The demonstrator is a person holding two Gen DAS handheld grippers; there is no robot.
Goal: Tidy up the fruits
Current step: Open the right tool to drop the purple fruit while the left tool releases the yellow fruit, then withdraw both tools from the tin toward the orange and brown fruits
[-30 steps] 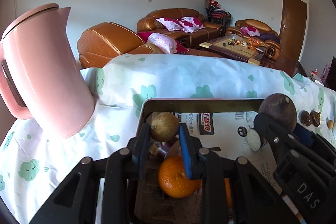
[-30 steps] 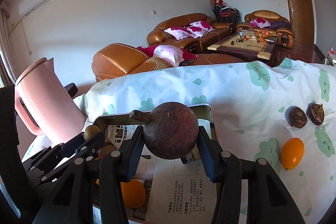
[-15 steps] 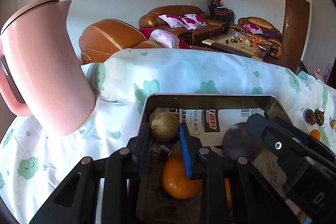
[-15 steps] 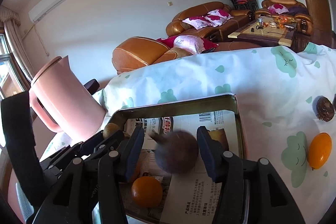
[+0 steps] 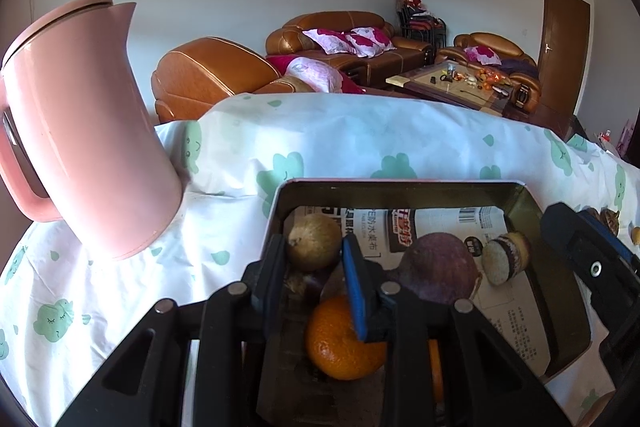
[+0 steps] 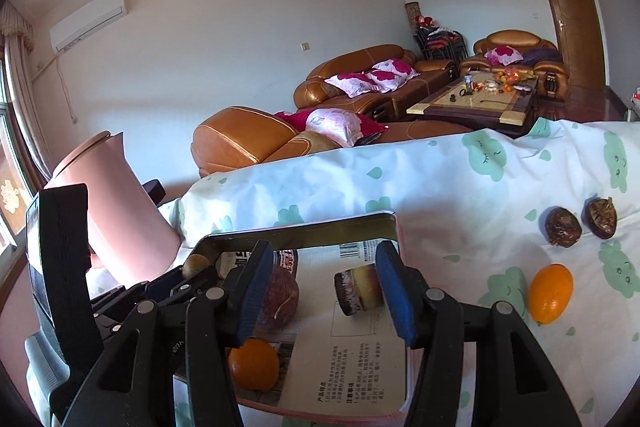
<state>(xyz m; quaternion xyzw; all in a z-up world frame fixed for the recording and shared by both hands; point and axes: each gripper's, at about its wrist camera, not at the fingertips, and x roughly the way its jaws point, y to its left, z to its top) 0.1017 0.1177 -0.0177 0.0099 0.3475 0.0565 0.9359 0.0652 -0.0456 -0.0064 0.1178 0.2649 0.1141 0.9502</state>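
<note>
A metal tray [image 5: 400, 183] [image 6: 296, 233] lined with newspaper sits on the cloth-covered table. In it lie a dark purple round fruit [image 5: 438, 273] [image 6: 282, 297], an orange [image 5: 344, 343] [image 6: 253, 365], a tan round fruit [image 5: 314, 241] and a cut fruit piece [image 5: 506, 257] [image 6: 358, 287]. My right gripper [image 6: 326, 291] is open and empty above the tray, the purple fruit at its left finger. My left gripper [image 5: 314, 281] hovers over the tray's left end, jaws a narrow gap apart, holding nothing.
A pink kettle [image 5: 80, 131] [image 6: 116, 211] stands left of the tray. On the cloth to the right lie an orange citrus [image 6: 550, 293] and two dark wrinkled fruits [image 6: 562, 227] [image 6: 600, 217]. Sofas and a coffee table stand behind the table.
My right gripper opened and let go of the purple fruit, which dropped into the tray and now rests on the newspaper. The left gripper stayed in place.
</note>
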